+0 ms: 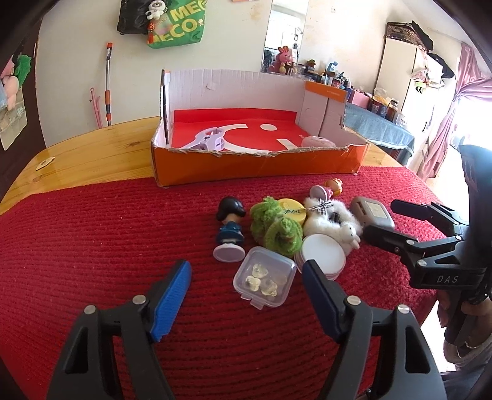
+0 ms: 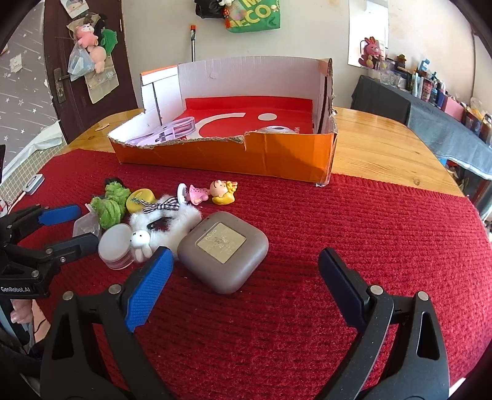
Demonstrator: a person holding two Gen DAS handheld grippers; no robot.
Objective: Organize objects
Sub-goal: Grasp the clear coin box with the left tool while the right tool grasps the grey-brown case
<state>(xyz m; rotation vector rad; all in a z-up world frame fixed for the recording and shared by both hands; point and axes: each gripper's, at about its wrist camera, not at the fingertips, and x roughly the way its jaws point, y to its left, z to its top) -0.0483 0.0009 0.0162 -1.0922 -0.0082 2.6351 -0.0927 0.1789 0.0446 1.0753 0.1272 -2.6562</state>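
Nearest the cameras, two hand-held grippers hover low over a red ribbed cloth [image 1: 92, 246] that covers the near part of a wooden counter [image 2: 384, 141]. The left hand-held gripper [image 1: 246, 270] is spread wide, holding nothing, with a small clear plastic box [image 1: 264, 278] lying between its blue-padded fingertips. The right hand-held gripper [image 2: 243, 264] is also spread wide and holds nothing, with a rounded grey case [image 2: 223, 250] lying just beyond its fingertips.

Behind these lies a tight cluster of small things: a white round tin [image 1: 323, 252], a green fuzzy scrunchie [image 1: 276, 226], a white fluffy hair clip [image 2: 166, 221], a yellow tin [image 1: 293, 209] and a dark-haired figurine [image 1: 229, 230].

Farther back, an open orange cardboard box [image 1: 255, 163] sits on the counter, holding a lilac clip [image 1: 209, 140]. Beyond it are a pale wall, a green bag [image 1: 181, 24] hanging high, and a cluttered side table [image 2: 446, 123].
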